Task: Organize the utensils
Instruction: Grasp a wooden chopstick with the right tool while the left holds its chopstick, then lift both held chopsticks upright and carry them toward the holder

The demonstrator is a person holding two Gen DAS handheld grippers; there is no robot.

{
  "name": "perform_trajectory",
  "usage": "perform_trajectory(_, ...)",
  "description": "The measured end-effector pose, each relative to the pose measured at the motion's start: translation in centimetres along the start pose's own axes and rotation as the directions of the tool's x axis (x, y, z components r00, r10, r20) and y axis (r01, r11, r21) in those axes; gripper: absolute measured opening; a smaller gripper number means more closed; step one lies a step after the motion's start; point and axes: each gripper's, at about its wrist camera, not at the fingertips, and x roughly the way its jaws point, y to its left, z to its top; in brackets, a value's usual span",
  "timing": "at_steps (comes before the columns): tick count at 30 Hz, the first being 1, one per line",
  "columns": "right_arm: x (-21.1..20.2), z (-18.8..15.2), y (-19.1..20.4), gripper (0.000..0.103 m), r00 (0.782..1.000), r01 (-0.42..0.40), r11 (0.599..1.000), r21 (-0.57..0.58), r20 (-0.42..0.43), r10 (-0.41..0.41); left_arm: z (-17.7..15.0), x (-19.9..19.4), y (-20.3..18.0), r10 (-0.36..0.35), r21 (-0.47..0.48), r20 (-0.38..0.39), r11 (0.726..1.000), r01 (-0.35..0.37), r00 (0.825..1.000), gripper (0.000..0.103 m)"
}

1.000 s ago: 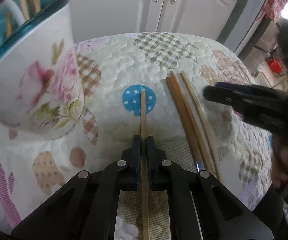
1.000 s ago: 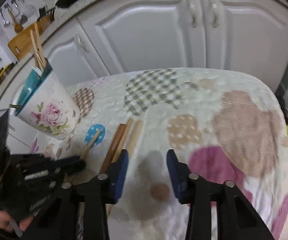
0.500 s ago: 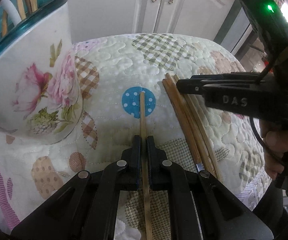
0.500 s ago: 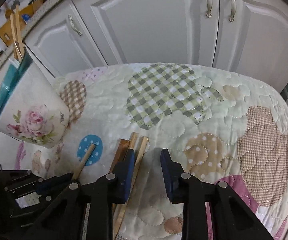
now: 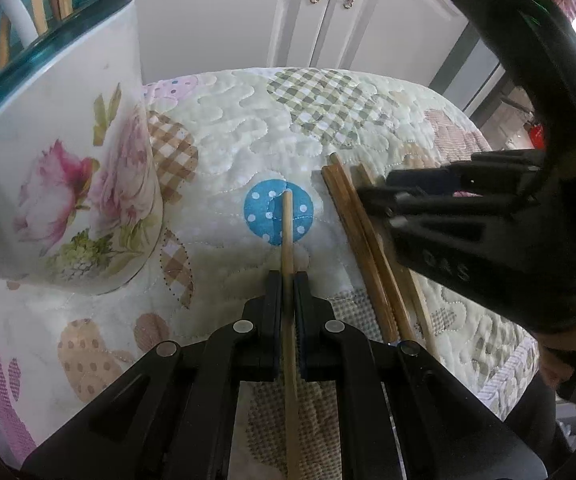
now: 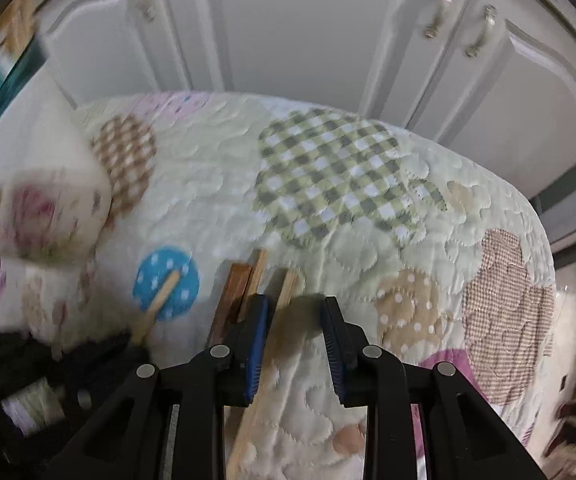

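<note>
My left gripper (image 5: pixel 288 280) is shut on a pale wooden chopstick (image 5: pixel 287 232), whose tip rests on a blue dotted patch of the quilt. A floral cup (image 5: pixel 60 200) with a teal rim stands just to its left and holds several sticks. Three more chopsticks (image 5: pixel 368 264) lie side by side to the right. My right gripper (image 6: pixel 294 304) points down over them with its jaws apart. One pale chopstick (image 6: pixel 286 286) lies between them, close to the left pad. Two darker chopsticks (image 6: pixel 234 288) lie outside that finger. From the left wrist, the right gripper (image 5: pixel 384 192) hides the bundle's far side.
A patchwork quilt (image 6: pixel 328 184) covers the small table, whose edge curves away at the back and right. White cabinet doors (image 6: pixel 308 32) stand right behind it. The cup (image 6: pixel 28 200) appears blurred at the left of the right wrist view.
My right gripper has swung left and down over the loose chopsticks, and its jaws have narrowed. The left gripper has stayed put with its chopstick.
</note>
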Motion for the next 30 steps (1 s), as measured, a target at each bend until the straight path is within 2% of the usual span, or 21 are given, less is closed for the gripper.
perform_trajectory(5,0.0,0.0,0.2,0.022,1.000,-0.023,1.000,-0.008,-0.007,0.023,0.2,0.1,-0.4,0.010,0.005,-0.021,1.000,-0.009,1.000,0.006)
perform_trajectory(6,-0.2,-0.1,0.1,0.013,1.000,-0.027,1.000,-0.006,-0.003,0.027,0.1,0.0,-0.6,0.015,0.020,-0.024,1.000,-0.015,1.000,0.005)
perform_trajectory(7,-0.2,-0.1,-0.1,0.008,0.999,-0.038,0.999,0.002,-0.003,0.038,-0.1,0.0,-0.7,0.015,0.031,-0.027,0.999,-0.015,1.000,0.005)
perform_trajectory(9,-0.4,-0.5,-1.4,0.005,0.998,-0.064,0.997,0.034,-0.002,0.064,-0.5,-0.2,-0.9,0.012,0.045,-0.029,0.999,-0.010,1.000,0.004)
perform_trajectory(12,-0.9,-1.3,-3.4,0.005,0.997,-0.081,0.993,0.083,0.019,0.079,-0.8,-0.5,-1.0,0.006,0.047,-0.032,0.999,-0.004,0.999,0.004)
perform_trajectory(14,-1.5,-1.9,-4.6,0.005,0.990,-0.135,0.982,0.129,0.054,0.129,-0.7,-1.0,-1.1,0.000,0.052,-0.026,0.999,0.001,1.000,0.004)
perform_trajectory(17,-3.1,-2.5,-5.4,0.005,0.982,-0.168,0.975,0.146,0.106,0.154,-0.4,-2.4,-1.6,-0.002,0.055,-0.001,0.998,0.002,1.000,0.004)
perform_trajectory(23,-7.6,-3.8,-6.2,0.005,0.953,-0.233,0.965,0.123,0.229,0.201,0.2,-6.4,-2.7,-0.006,0.057,0.058,0.998,0.003,0.998,0.004)
perform_trajectory(30,-13.1,-4.4,-6.8,0.005,0.925,-0.241,0.968,0.075,0.319,0.205,1.2,-10.3,-3.5,-0.020,0.078,0.107,0.997,0.012,0.994,0.004)
